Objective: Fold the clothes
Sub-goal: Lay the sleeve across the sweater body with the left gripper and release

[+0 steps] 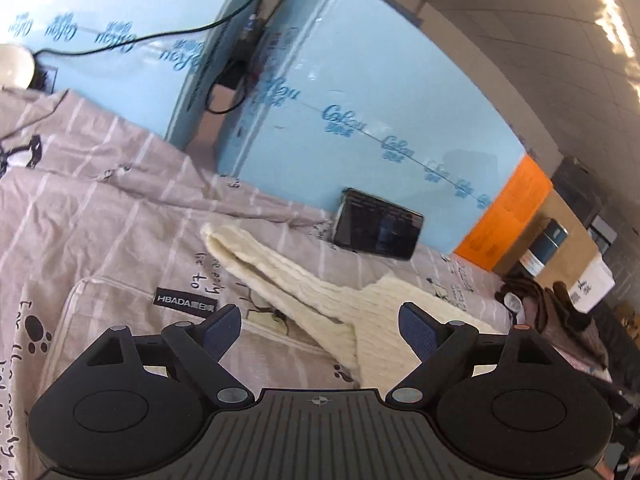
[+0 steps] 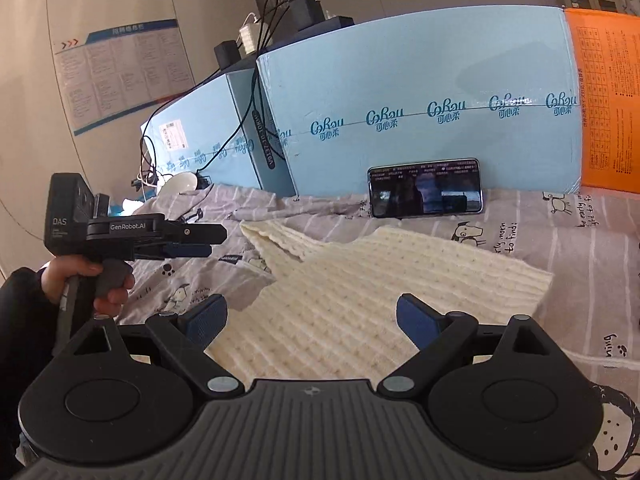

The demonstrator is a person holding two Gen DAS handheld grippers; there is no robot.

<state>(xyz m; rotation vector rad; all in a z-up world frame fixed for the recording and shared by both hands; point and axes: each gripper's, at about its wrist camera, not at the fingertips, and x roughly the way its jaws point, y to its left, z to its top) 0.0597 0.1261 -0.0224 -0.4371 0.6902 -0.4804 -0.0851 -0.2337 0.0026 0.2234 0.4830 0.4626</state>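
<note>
Left wrist view. Left tool (image 1: 320,330) jaws spread wide, nothing between the blue pads (image 1: 222,330); no contact with fabric. Cream knit sweater (image 1: 384,316) flat on the grey striped bedsheet (image 1: 100,208), directly ahead of and below the jaws. One sleeve (image 1: 260,264) stretched away toward upper left, cuff end near printed text on the sheet. Black "HBADA" label (image 1: 186,299) just left of the sleeve, on a raised padded shape under the sheet. Smartphone (image 1: 378,226) propped on its long edge against a light blue carton (image 1: 360,92), screen dark with faint reflections. Second light blue carton (image 1: 120,40) at left, black cable (image 1: 160,38) draped across it. Orange panel (image 1: 504,216) to the right of the nearer carton. Dark clothing pile (image 1: 560,316) at far right, details unclear.

Right wrist view. Right tool (image 2: 312,322) jaws likewise wide apart, empty, hovering over the sweater body (image 2: 360,280); no contact discernible. Sweater on the bedsheet (image 2: 580,248), body spread toward the right, sleeve (image 2: 276,242) angled to upper left. Left tool (image 2: 200,244) in frame at left, seen side-on, level, tip just short of the sleeve end; jaw gap not readable from this angle. Hand (image 2: 92,280) wrapped round its grey grip, dark sleeve at the wrist. Smartphone (image 2: 426,192) upright against the blue carton (image 2: 420,80) beyond the sweater, apart from it. White bowl-like object (image 2: 180,186) at back left among cables. Wall poster (image 2: 124,68) upper left.
</note>
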